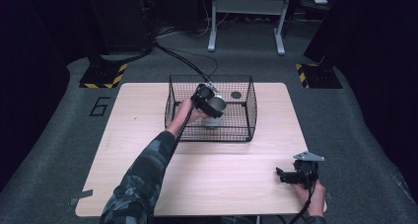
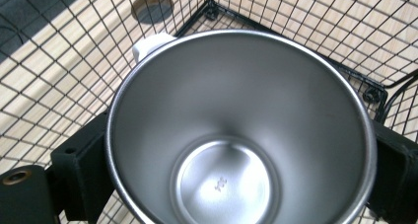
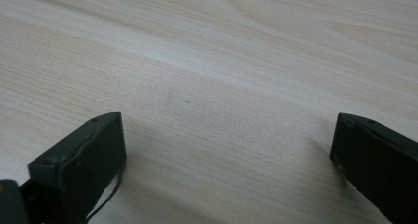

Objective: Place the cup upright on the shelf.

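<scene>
High view shows a black wire basket (image 1: 249, 105) standing on the far middle of the tabletop (image 1: 148, 115), and inside it a steel cup (image 1: 215, 108) held by the left gripper (image 1: 207, 99), which reaches in over the basket's near-left side. Left gripper view looks straight down into the steel cup (image 2: 236, 130): its inside is bare metal with a small stamped mark on the bottom, too small to read. A white piece (image 2: 148, 44) pokes out behind the rim at upper left; what it is cannot be told. The cup's lower rim is cut off by the picture's edge. The cup sits squarely between the jaws, one pressed against each side of its wall, so they are closed on it. Basket mesh and a dark round hole (image 2: 153, 8) in the tabletop lie beyond. The right gripper (image 1: 288, 177) rests low at the near right, well apart from the basket; right gripper view shows its jaws spread wide over bare wood, holding nothing.
</scene>
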A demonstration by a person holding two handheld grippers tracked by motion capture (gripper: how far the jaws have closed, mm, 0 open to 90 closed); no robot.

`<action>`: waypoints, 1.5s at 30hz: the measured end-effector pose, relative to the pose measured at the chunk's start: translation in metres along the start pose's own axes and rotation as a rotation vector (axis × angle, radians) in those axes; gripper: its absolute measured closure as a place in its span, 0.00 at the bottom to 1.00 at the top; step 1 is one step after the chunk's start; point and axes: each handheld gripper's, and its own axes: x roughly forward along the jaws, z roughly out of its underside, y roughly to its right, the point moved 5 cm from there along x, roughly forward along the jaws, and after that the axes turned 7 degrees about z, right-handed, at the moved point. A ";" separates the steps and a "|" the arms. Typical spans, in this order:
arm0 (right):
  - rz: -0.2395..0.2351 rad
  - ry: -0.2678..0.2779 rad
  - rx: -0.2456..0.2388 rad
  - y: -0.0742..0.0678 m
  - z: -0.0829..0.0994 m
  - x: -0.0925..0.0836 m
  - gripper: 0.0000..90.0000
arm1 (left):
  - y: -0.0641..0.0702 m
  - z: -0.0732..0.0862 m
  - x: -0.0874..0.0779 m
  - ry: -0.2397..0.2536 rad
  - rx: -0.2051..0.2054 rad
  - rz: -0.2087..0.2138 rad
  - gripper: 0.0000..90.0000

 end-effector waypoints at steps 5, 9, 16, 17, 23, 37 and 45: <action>0.000 0.001 0.005 0.000 0.000 0.000 0.00 | -0.001 0.005 -0.001 -0.035 -0.005 -0.003 0.07; -0.001 0.001 0.005 0.000 0.000 0.000 0.00 | -0.001 0.006 -0.002 -0.040 -0.007 -0.002 0.07; -0.001 0.001 0.005 0.000 0.000 0.000 0.00 | 0.001 0.007 -0.005 -0.033 -0.011 0.003 0.07; -0.001 0.001 0.005 0.000 0.000 0.000 0.00 | 0.001 0.007 -0.005 -0.032 -0.013 0.005 0.07; -0.001 0.001 0.005 0.000 0.000 0.000 0.00 | 0.001 0.006 -0.012 -0.017 -0.019 -0.007 0.00; -0.001 0.001 0.005 0.000 0.000 0.000 0.00 | 0.008 0.000 -0.046 0.049 -0.021 -0.023 0.00; -0.001 0.001 0.005 0.000 0.000 0.000 0.00 | 0.026 0.002 -0.072 0.129 -0.015 -0.016 0.00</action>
